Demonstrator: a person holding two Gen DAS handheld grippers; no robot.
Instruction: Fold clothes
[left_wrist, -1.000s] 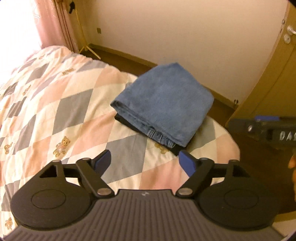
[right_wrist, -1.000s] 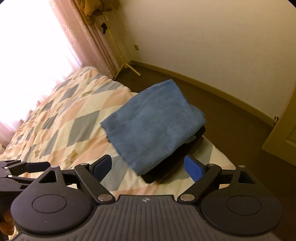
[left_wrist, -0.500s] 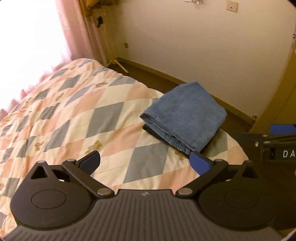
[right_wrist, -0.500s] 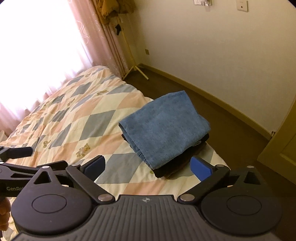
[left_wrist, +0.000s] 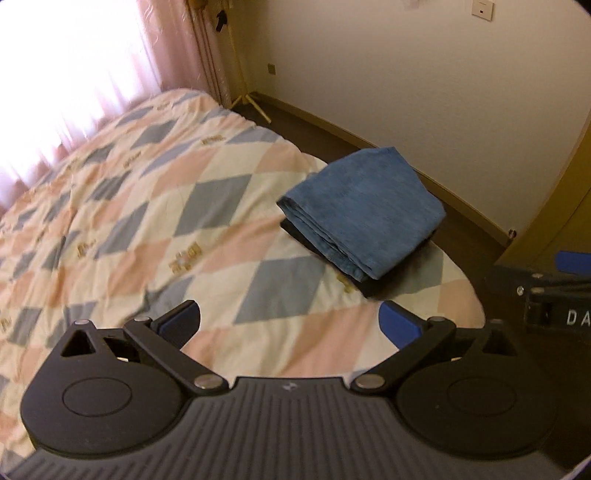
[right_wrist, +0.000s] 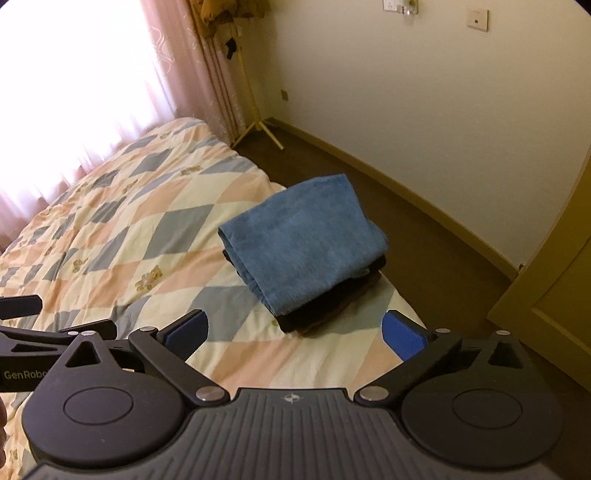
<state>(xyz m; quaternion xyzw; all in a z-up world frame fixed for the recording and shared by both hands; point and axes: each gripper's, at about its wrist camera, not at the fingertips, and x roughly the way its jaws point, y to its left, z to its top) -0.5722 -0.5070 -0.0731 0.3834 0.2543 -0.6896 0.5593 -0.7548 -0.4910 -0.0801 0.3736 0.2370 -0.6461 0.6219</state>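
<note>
1. My left hand-held gripper (left_wrist: 290, 323) and right hand-held gripper (right_wrist: 295, 330): both spread wide, holding nothing.
2. Folded jeans (right_wrist: 301, 240) lie atop dark garments (right_wrist: 332, 306) at the bed (right_wrist: 122, 240) corner.

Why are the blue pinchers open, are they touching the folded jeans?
Apart. The right wrist view shows bare quilt between the open right gripper and the folded jeans; the left gripper is also clear.
</note>
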